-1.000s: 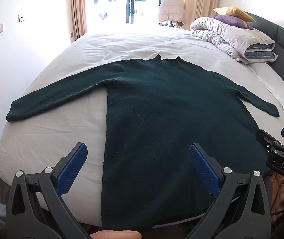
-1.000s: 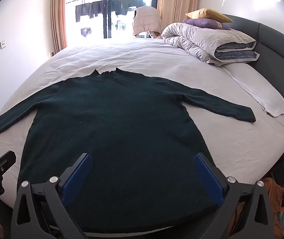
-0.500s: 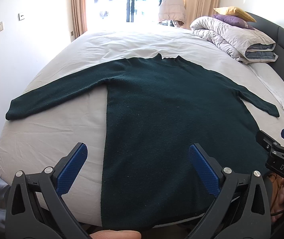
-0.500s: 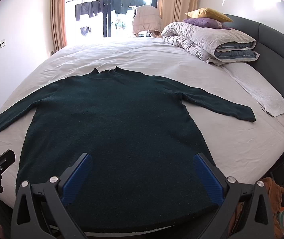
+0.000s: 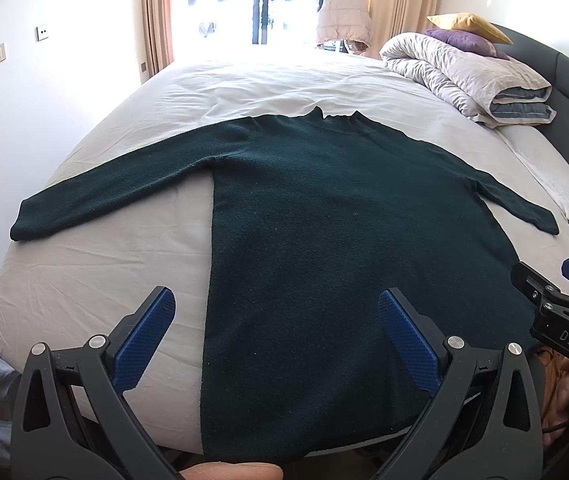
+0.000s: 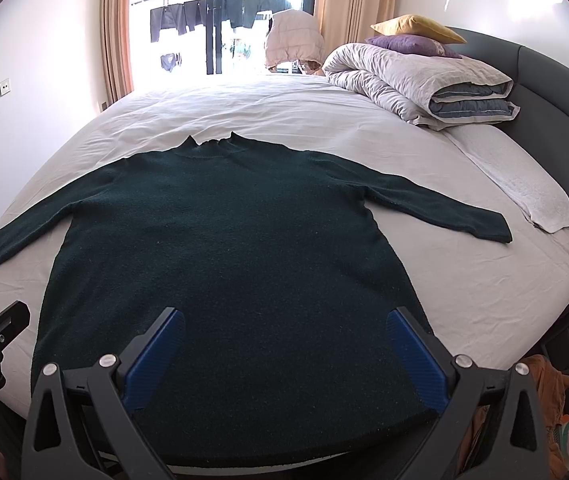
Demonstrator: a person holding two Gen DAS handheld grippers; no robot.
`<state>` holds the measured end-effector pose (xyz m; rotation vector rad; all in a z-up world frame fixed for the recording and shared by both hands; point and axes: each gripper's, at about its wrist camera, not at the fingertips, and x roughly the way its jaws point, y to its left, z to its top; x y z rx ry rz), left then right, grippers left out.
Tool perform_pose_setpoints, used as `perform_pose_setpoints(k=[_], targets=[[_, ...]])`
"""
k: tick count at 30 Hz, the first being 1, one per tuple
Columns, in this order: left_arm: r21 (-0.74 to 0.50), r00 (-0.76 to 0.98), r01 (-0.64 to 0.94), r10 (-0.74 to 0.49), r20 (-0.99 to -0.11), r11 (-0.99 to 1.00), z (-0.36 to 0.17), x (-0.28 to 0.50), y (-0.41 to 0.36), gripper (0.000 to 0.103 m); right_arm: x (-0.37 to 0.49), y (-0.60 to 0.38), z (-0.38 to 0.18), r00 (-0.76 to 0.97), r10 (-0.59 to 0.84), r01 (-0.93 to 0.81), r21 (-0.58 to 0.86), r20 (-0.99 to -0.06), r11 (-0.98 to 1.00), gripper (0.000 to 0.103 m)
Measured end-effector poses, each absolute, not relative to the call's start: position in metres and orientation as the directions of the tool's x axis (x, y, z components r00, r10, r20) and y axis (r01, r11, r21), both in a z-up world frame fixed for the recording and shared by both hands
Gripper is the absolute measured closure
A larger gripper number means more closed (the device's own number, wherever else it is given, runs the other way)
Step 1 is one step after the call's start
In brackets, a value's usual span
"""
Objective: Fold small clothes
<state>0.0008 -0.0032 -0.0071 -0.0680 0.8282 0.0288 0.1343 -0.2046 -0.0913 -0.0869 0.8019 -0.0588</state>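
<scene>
- One bed (image 5: 96,264) fills both views, its pale sheet lightly creased; everything else lies on it or beyond it.
- Rolled duvet (image 6: 416,80) with a purple and a yellow pillow on top sits at the far right, by the dark headboard, well apart from the work area.
- Dark green sweater (image 5: 344,220) lies flat across the near half of the bed, collar pointing away toward the window, hem at the near edge just in front of both grippers. Its long axis, cuff to cuff, runs left-right; the body runs away from the person.
- Knit looks thick, matte, faintly linty; body smooth with no folds in it, so folding seems not yet begun.
- Left sleeve (image 5: 108,200) stretches out and slightly toward the near side, cuff near the left edge of the bed. Right sleeve (image 6: 440,208) mirrors it, cuff just beside a white towel (image 6: 524,192).
- Left gripper (image 5: 276,336) hovers above the hem's left part, straddling the sweater's left side edge, blue pads spread wide, holding nothing. It is the nearer one to the left sleeve.
- Right gripper (image 6: 284,348) hovers over the hem's right-centre, jaws likewise wide apart and empty; nearer to the right sleeve.
- Likely first move, as a judgement: each gripper goes outward and forward to its own sleeve.
</scene>
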Motion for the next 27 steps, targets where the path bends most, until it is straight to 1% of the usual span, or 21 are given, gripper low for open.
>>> perform_pose_setpoints(k=[27], targets=[[-0.053,0.669,-0.05,-0.006,-0.743,0.997,-0.0108,-0.0013,-0.0062,0.0,0.134,-0.2034,-0.096,0.691,-0.087,0.021,-0.1,-0.718,0.995,0.0]])
